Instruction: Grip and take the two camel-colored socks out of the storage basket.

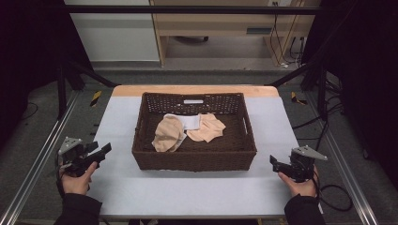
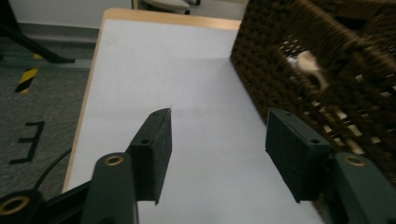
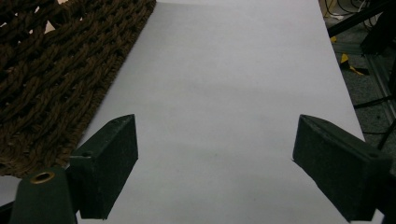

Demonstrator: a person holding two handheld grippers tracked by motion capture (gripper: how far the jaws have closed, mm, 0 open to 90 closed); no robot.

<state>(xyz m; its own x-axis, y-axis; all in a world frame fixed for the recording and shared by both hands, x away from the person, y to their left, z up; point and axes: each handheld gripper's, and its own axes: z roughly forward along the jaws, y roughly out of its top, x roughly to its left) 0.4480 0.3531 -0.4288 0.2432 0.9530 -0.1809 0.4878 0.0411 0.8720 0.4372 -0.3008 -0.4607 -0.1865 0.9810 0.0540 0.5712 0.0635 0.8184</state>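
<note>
Both hands sit at the near tabletop edge, one gripper each, 2 grippers total. Left gripper is at the near-left corner, jaws spread w/ nothing between them; in the left gripper view its jaws stand apart over bare white surface, basket wall just to their right. Right gripper is at the near-right edge, jaws spread too, empty; in the right gripper view only white tabletop lies between the pads, w/ the basket's weave off to the left.

Count: 1 wicker basket, dark brown, rectangular, open top, standing mid-tabletop between the 2 grippers and apart from both. Cut-out handle slot visible on its right wall. Inside: 2 beige socks and 1 white cloth. Left beige sock is bunched, rounded, lying at centre-left of the basket floor. Right beige sock lies flatter, centre-right. White cloth sits between and partly under them, toward the far wall.

Small white label on the basket's far inner wall; text too small to read. Tabletop is white w/ a wood-coloured far edge. Floor at left in the left gripper view bears a black mark like a letter "E", plus yellow-black hazard tape.
</note>
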